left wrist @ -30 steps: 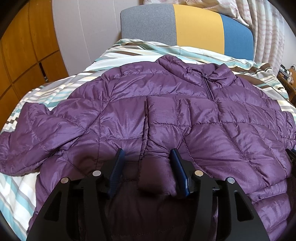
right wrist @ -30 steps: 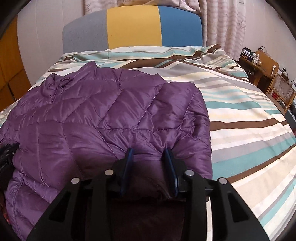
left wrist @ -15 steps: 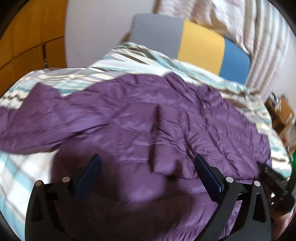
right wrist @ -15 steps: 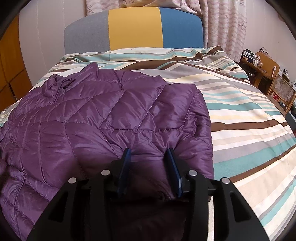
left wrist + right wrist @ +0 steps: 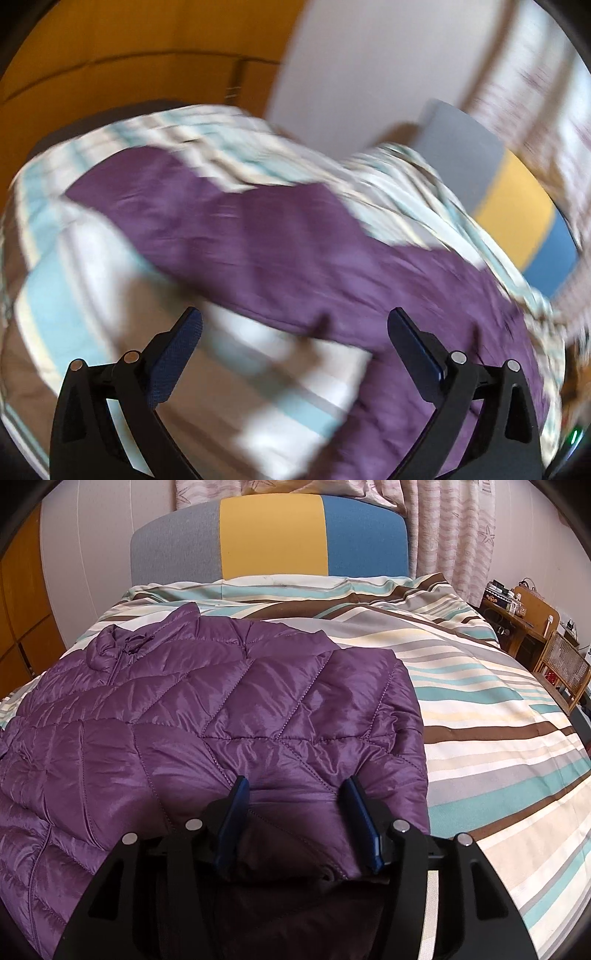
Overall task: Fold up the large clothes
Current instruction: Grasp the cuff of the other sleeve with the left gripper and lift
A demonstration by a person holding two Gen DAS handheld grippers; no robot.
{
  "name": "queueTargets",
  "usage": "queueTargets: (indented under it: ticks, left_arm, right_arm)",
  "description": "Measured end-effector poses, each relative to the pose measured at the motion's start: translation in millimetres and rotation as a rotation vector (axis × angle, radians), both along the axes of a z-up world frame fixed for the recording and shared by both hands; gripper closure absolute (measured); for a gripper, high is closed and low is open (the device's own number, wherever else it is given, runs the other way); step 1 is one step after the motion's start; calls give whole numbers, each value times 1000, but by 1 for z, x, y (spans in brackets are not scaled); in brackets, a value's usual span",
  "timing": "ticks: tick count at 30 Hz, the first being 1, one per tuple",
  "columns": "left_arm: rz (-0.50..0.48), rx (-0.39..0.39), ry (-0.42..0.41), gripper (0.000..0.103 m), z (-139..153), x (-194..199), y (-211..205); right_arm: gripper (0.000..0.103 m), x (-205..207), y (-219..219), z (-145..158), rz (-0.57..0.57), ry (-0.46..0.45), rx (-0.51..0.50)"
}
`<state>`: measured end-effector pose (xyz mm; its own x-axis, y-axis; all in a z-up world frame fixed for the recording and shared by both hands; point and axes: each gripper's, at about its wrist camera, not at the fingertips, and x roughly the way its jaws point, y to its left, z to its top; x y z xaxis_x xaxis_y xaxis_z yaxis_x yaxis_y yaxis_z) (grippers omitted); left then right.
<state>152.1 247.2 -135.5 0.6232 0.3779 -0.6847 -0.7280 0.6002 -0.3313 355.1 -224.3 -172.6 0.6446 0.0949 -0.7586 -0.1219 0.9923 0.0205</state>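
Left wrist view, badly blurred: left tongs spread wide and empty above the purple jacket's sleeve, lying unfolded on the striped bed. Right tongs are opening around the jacket, whose right side looks folded in. Hem hidden.

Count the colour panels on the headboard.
3 panels on the headboard, side by side in the right wrist view: grey on the left, yellow in the middle, blue on the right. Its lower part is hidden behind the bedding.
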Motion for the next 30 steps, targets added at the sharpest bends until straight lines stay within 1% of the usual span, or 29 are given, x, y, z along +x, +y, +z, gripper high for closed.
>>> queueTargets:
  ticks: [2, 6, 8, 10, 13, 15, 18, 19, 22, 23, 25, 27, 28, 29, 30]
  left_arm:
    - [93, -43, -11, 3, -3, -16, 28]
    - [221, -112, -52, 3, -9, -44, 71]
    - [299, -178, -88, 3, -14, -59, 96]
    - [332, -220, -131, 3, -16, -65, 114]
    - [377, -237, -159, 3, -13, -67, 139]
    - [387, -244, -138, 3, -15, -61, 155]
    - [417, -253, -112, 4, -24, -62, 168]
    - [438, -260, -103, 5, -29, -65, 175]
    - [478, -293, -146, 17, -44, -77, 191]
    - [489, -305, -152, 23, -47, -80, 196]
    - [490, -320, -196, 28, -51, -85, 203]
    - [477, -341, -224, 49, -53, -88, 208]
    - [455, -384, -261, 58, -56, -89, 213]
    - [440, -419, -295, 75, -57, -90, 213]
    - [444, -432, -315, 81, -57, -91, 213]
  right_arm:
    - [49, 0, 0, 0, 0, 0, 0]
    - [49, 0, 0, 0, 0, 0, -1]
    - [49, 0, 0, 0, 0, 0, 0]
    - [49, 0, 0, 0, -1, 0, 1]
    - [49, 0, 0, 0, -1, 0, 0]
    - [49, 0, 0, 0, -1, 0, -1]
    - [49, 0, 0, 0, -1, 0, -2]
    - [49, 0, 0, 0, -1, 0, -2]
    - [49, 0, 0, 0, -1, 0, -2]
    - [49, 0, 0, 0, -1, 0, -2]
    - [49, 0, 0, 0, -2, 0, -4]
    - [49, -1, 0, -1, -2, 0, -5]
    - [49, -1, 0, -1, -2, 0, -6]
    - [49, -1, 0, -1, -2, 0, -7]
    - [49, -1, 1, -1, -2, -1, -8]
